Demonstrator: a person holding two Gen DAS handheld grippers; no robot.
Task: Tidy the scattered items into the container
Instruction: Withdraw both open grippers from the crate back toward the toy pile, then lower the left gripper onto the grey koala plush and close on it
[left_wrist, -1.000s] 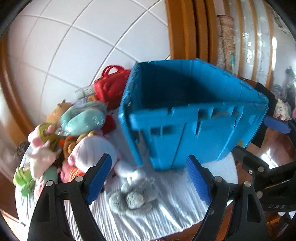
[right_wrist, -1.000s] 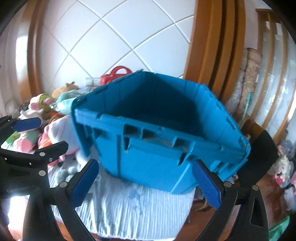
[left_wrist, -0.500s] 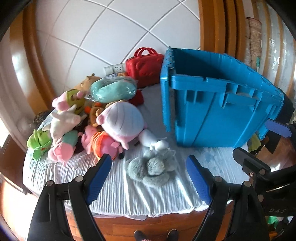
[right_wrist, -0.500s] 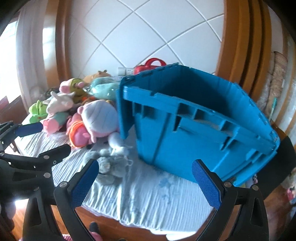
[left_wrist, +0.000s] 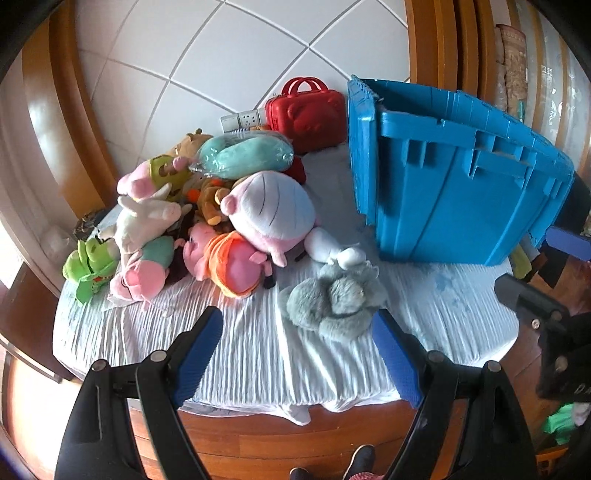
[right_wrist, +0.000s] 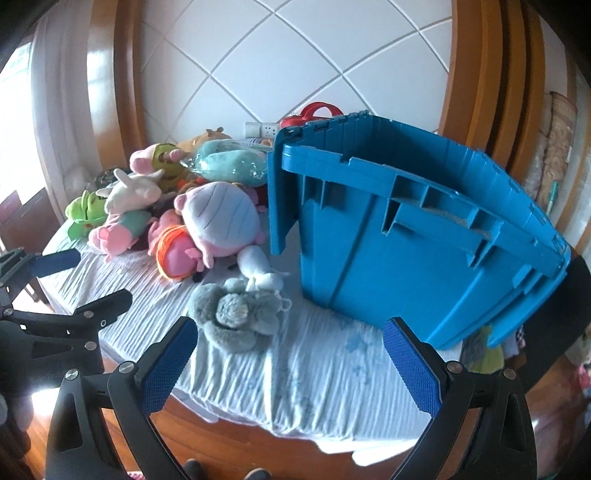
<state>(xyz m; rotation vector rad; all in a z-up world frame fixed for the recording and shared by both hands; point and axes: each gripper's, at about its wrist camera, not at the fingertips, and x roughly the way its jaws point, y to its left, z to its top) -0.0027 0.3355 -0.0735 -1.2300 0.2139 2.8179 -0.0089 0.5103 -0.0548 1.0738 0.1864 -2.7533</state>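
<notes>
Left wrist view puts the grey plush toy (left_wrist: 332, 301) nearest you, lying flat on the white ribbed cover (left_wrist: 258, 354) just in front of the left gripper (left_wrist: 301, 349), whose blue pads stand wide apart with nothing between them. Your right gripper (right_wrist: 295, 360) is just as wide and empty, pointed at the cover between that toy and the blue crate (right_wrist: 417, 236). The crate stands open-topped at the right of the cover, with the heap of plush animals (left_wrist: 207, 221) well to its left.

Expect the grey toy to be light, soft and floppy: it will squash rather than resist, and limbs may dangle. Take it across the thick middle of the body, not by a fur tuft or a thin limb, so your pads bite into stuffing. Nothing about it looks fragile or slippery.
</notes>
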